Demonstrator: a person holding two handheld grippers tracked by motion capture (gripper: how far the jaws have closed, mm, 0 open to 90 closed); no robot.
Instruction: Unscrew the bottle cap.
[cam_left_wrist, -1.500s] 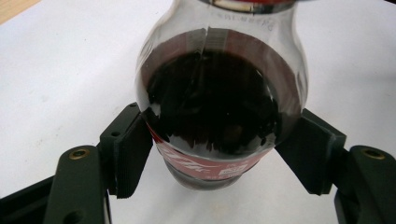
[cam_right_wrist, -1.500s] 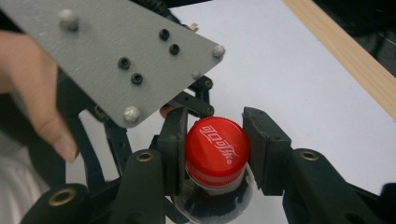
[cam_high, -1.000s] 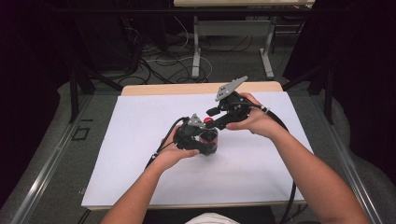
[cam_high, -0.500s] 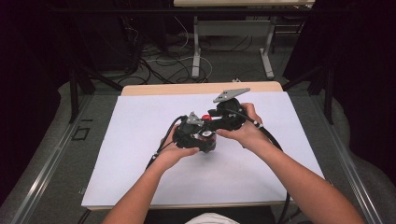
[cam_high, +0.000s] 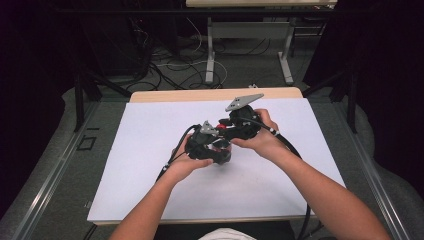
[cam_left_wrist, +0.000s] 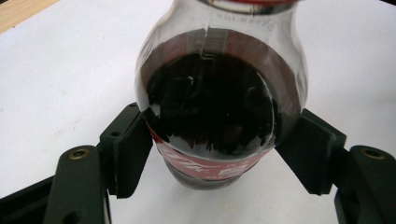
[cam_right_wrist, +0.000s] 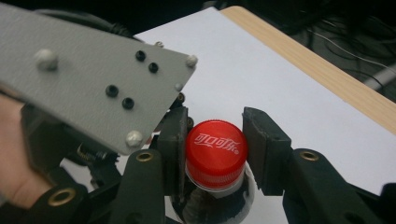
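A clear cola bottle (cam_left_wrist: 219, 102) with dark drink and a red label stands upright on the white table sheet (cam_high: 145, 150). My left gripper (cam_left_wrist: 219, 154) is shut on its lower body, one pad pressed against each side. The bottle's red cap (cam_right_wrist: 215, 147) sits between the jaws of my right gripper (cam_right_wrist: 215, 149), which is shut on it from above. In the high view both grippers meet at mid-table: the left gripper (cam_high: 215, 147) low on the bottle, the right gripper (cam_high: 225, 129) beside it at the red cap (cam_high: 221, 127). The bottle's body is hidden there.
The white sheet covers most of a wooden table, whose bare edge (cam_high: 175, 95) shows at the far side. Black cables (cam_high: 290, 150) trail from the grippers toward the person. Beyond the table are desk legs and floor cables (cam_high: 200, 65).
My right gripper has moved left and down toward the left gripper and now sits on the cap. The left gripper has stayed on the bottle.
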